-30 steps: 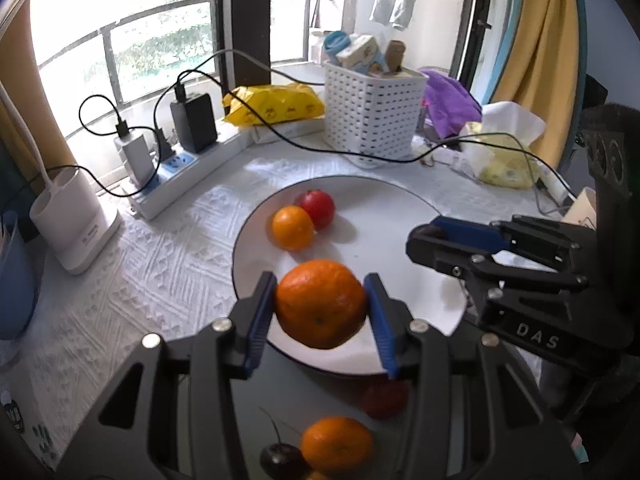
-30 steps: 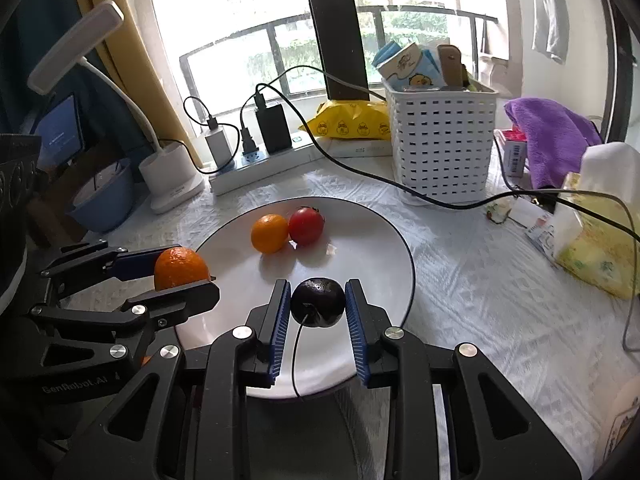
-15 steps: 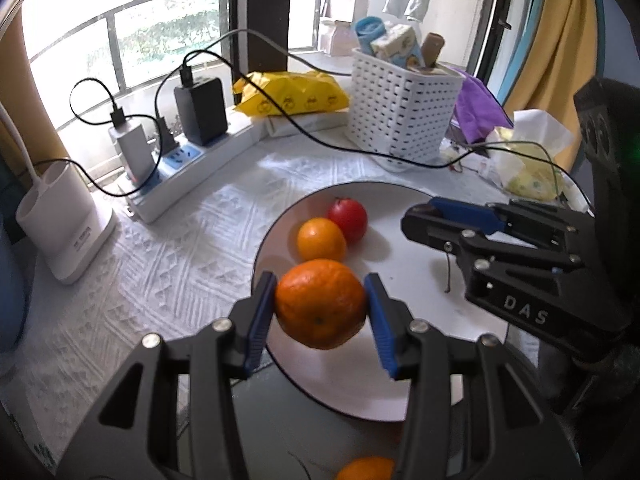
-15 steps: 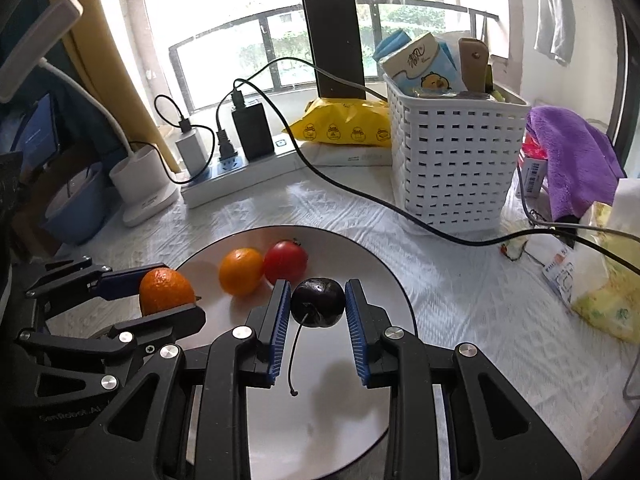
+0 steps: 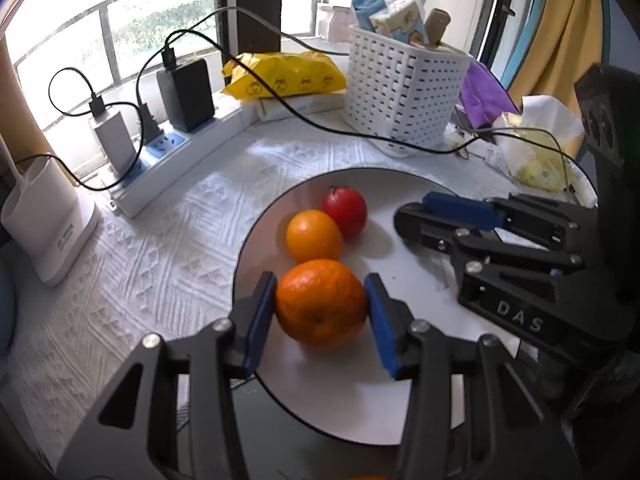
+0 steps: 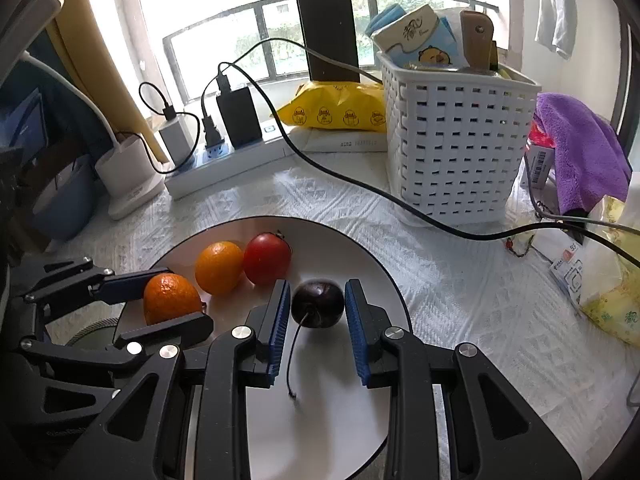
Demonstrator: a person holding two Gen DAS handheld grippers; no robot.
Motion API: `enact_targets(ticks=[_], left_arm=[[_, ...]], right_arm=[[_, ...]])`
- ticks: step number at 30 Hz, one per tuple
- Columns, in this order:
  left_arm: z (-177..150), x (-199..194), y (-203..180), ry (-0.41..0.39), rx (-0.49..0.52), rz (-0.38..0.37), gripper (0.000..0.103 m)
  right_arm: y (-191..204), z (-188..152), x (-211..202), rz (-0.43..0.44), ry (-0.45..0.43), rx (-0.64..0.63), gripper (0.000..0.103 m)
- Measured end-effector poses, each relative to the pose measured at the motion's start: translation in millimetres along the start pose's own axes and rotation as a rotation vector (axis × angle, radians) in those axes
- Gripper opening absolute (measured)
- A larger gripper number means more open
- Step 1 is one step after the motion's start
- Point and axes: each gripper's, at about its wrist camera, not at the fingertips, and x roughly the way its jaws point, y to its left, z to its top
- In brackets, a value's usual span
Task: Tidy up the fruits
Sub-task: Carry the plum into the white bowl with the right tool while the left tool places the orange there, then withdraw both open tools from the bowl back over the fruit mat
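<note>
A lived-in home, a table by a window — beyond the fingers a power strip point(image 6: 224, 164) crowded with chargers, a white basket point(image 6: 456, 148) of tissue packs, a purple towel point(image 6: 580, 148), laundry point(image 6: 556, 8) hanging outside.

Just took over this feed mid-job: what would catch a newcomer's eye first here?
Both grippers hover over the white plate, each loaded: the left gripper clamps an orange, the right gripper a dark cherry with its stem dangling. At the plate's far side, a smaller orange and a red tomato sit touching. Behind, a black cable trails past a white basket.
</note>
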Motion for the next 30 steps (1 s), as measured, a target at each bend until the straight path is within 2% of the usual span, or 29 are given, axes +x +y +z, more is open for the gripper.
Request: enact_targets(ticks=[4, 6, 8, 17, 30], left_arm=[[0, -3, 1, 0.001, -0.005, 0.004, 0.047], [-1, -8, 1, -0.009, -0.008, 0.003, 0.047], [-2, -14, 1, -0.022, -0.007, 0.009, 0.047], [-9, -40, 1, -0.061, -0.016, 0.027, 0.049], [-37, -75, -4, -0.094, -0.024, 0.046, 0.049]], right_arm=[[2, 1, -1, -0.008, 0.002, -0.003, 0.031], [2, 1, -2, -0.012, 0.003, 0.002, 0.038], [1, 2, -5, -0.017, 0.001, 0.006, 0.041], [9, -1, -26, -0.038, -0.014, -0.003, 0.042], [28, -18, -60, -0.039, -0.026, -0.015, 0.042]])
